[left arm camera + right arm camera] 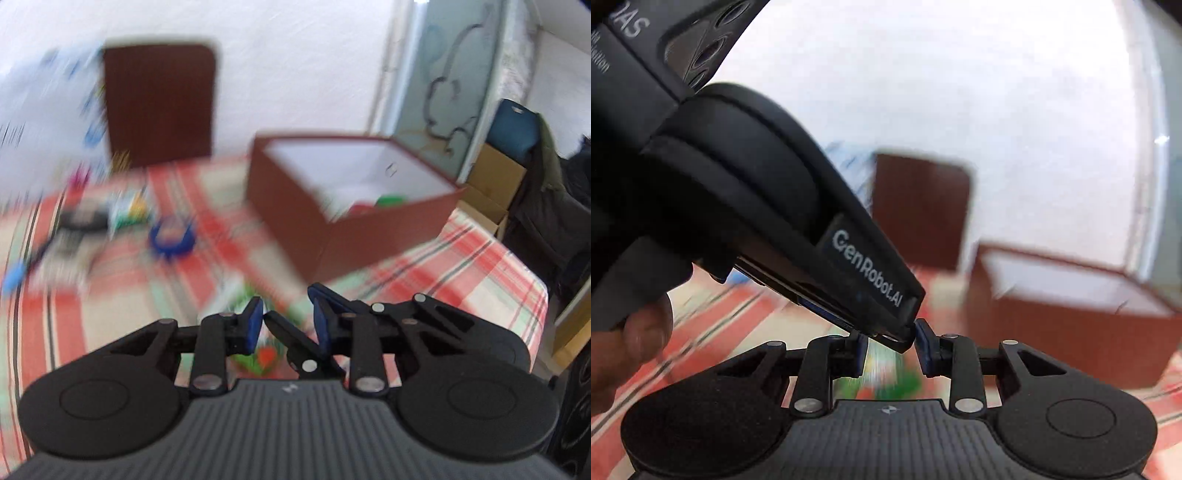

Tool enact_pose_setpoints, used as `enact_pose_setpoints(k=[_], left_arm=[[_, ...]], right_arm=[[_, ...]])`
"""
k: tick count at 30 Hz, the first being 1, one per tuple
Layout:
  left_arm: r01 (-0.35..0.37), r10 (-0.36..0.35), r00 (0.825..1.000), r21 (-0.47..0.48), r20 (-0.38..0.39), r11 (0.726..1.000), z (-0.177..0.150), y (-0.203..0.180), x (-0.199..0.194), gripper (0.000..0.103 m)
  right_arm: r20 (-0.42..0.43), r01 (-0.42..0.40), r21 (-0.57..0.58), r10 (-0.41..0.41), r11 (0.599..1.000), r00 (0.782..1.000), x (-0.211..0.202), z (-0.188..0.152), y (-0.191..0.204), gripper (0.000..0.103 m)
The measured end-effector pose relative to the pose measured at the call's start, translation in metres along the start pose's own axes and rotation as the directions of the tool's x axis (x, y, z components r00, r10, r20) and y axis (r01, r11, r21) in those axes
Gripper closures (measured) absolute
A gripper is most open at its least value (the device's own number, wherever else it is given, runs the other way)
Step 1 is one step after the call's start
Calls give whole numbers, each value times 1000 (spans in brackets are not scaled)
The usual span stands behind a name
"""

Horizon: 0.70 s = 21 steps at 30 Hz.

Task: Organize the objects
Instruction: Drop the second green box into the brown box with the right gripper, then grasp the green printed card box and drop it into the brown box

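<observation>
Woven checked cloth (461, 266) covers the desk. The brown box (369, 236) looks like matt card with a smooth white lining. Each hand-held gripper, left (286, 325) and right (892, 349), is matt black plastic with shiny metal pins.

- Checked tablecloth (424, 273), red, cream and green, spreads under the jaws and out to both sides.
- White wall (295, 66) straight ahead, far beyond the jaws.
- Dark brown chair back (159, 103) upright against that wall, ahead and left of the jaws.
- Frosted glass door panel (447, 85) with a dark curling outline, ahead and right.
- Cardboard boxes (491, 181) off the table's far right edge.
- Blue item (513, 129) sits on top of them; what it is, cannot tell.
- Dark clothing (550, 206) hangs at far right.
</observation>
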State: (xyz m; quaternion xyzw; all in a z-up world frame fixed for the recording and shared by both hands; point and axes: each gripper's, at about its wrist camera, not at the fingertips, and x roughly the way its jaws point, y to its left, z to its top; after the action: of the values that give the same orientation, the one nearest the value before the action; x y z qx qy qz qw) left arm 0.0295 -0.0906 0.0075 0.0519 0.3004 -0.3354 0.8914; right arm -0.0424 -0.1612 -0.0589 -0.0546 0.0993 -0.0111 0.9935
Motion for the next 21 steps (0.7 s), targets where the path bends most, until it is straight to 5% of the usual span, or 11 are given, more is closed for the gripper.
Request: enact_pose_setpoints(k=[3, 6, 9, 11, 14, 18, 21], left_arm=[[19, -20, 1000, 62, 14, 998, 23, -19, 12, 71], [-9, 7, 999, 64, 32, 998, 35, -21, 19, 56], [-60, 60, 998, -22, 11, 998, 37, 3, 26, 44], [-104, 95, 992, -106, -89, 989, 33, 25, 42, 44], [-82, 31, 977, -235, -213, 968, 16, 48, 54, 44], [-120, 39, 957, -267, -287, 956, -9, 51, 61, 44], [-104, -17, 946, -353, -323, 930, -21, 61, 75, 45]], right_arm=[[33, 66, 35, -67, 997, 997, 2, 9, -23, 72], [-5, 21, 88, -21, 996, 1000, 2, 9, -44, 68], [-124, -64, 120, 79, 991, 989, 11, -5, -50, 38], [-216, -114, 104, 134, 988, 967, 24, -18, -43, 37], [-330, -155, 70, 169, 985, 929, 44, -23, -33, 37], [-358, -164, 69, 178, 984, 917, 62, -21, -28, 27], [-388, -184, 78, 199, 980, 900, 77, -23, -23, 43]])
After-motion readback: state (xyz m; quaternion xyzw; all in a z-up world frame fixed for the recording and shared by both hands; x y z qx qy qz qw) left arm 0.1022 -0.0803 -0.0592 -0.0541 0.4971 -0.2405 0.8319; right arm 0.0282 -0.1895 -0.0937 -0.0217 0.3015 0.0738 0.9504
